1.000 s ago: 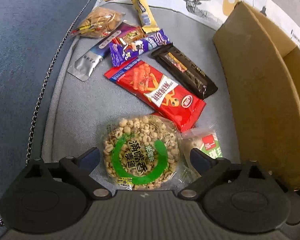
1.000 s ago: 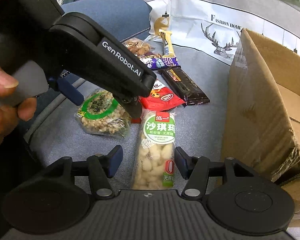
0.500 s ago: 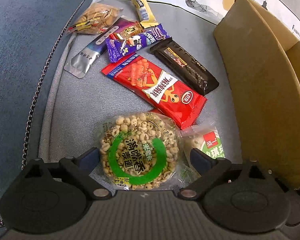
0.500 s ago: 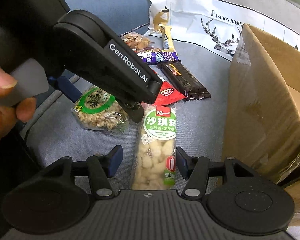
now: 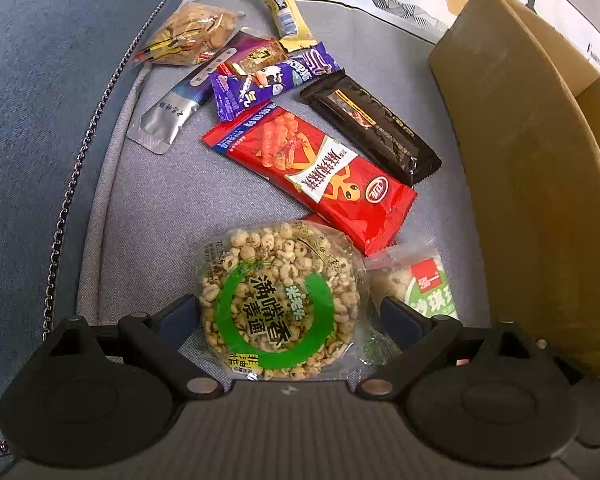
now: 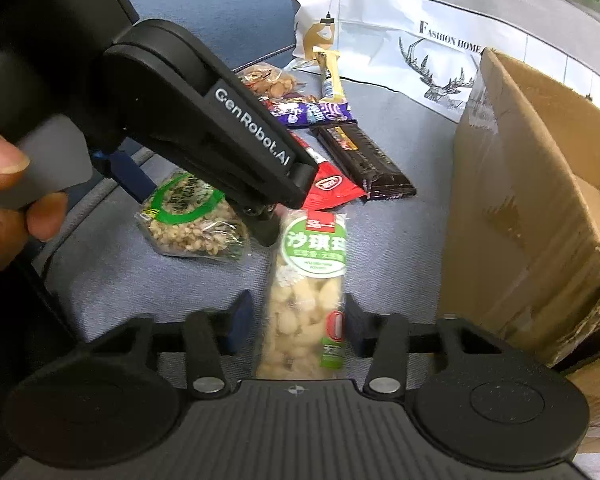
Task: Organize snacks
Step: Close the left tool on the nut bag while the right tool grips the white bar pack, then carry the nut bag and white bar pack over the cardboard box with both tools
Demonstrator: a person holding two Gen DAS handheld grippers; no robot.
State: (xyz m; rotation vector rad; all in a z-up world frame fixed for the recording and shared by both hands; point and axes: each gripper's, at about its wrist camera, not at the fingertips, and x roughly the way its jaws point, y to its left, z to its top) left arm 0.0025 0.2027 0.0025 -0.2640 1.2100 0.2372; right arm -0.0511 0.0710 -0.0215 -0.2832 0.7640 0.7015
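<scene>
A round puffed-grain cake pack with a green ring [image 5: 276, 304] lies on the grey sofa cushion between the fingers of my open left gripper [image 5: 288, 316]. It also shows in the right wrist view [image 6: 188, 216]. A long sachima pack with a green label [image 6: 308, 292] lies between the fingers of my right gripper [image 6: 296, 320], which stands partly closed around it. Its end shows in the left wrist view [image 5: 424, 284]. A red snack pack [image 5: 316, 176], a black bar [image 5: 372, 124] and a purple pack [image 5: 268, 80] lie farther back.
An open cardboard box [image 5: 532, 184] stands at the right, also in the right wrist view [image 6: 532, 200]. A peanut bag [image 5: 192, 36], a silver sachet [image 5: 168, 116] and a yellow stick [image 5: 284, 8] lie at the back. A deer-print cloth [image 6: 428, 52] is behind.
My left gripper has moved forward over the round pack, which now sits deeper between its fingers. My right gripper's fingers have closed in toward the sachima pack.
</scene>
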